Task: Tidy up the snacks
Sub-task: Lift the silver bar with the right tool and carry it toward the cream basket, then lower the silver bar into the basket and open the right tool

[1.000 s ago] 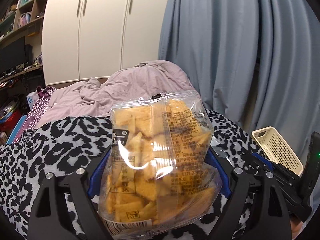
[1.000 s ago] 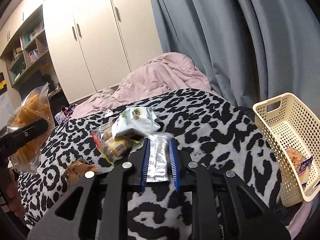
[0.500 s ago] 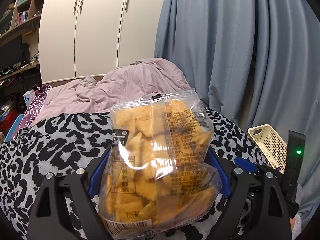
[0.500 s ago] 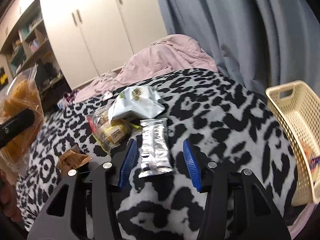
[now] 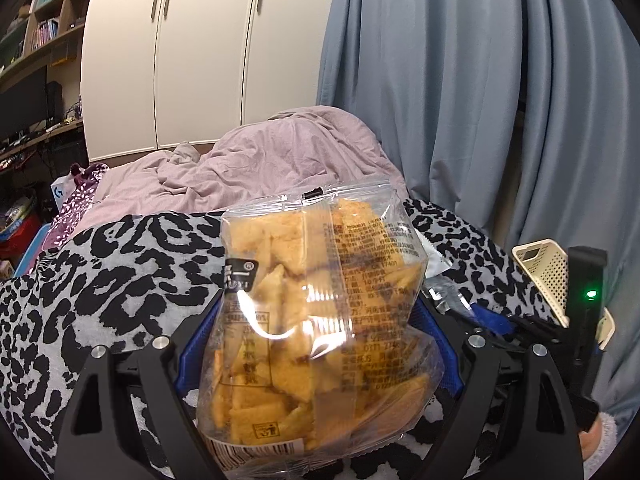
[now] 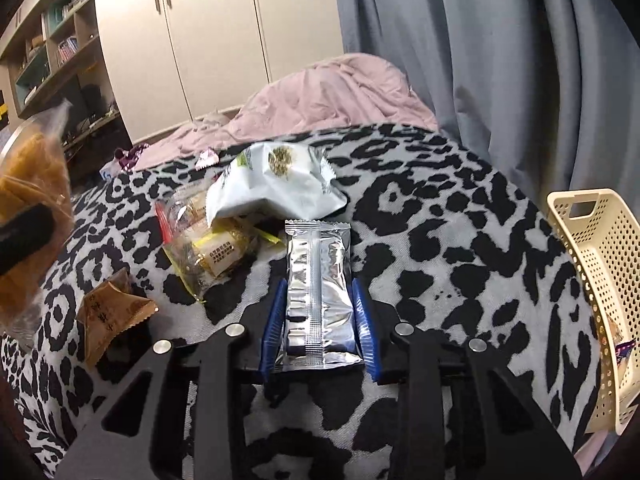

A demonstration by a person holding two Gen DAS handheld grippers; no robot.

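The right hand-held gripper (image 6: 320,322) has its blue pads closed against both long sides of a silver foil packet (image 6: 319,288) lying flat at centre frame on the leopard-print bed cover (image 6: 460,240). Bare cover stretches rightward to the cream basket (image 6: 592,280) at the right edge. The left hand-held gripper (image 5: 316,344), raised and level, clamps an upright clear bag of orange crackers (image 5: 320,320) at lower centre.
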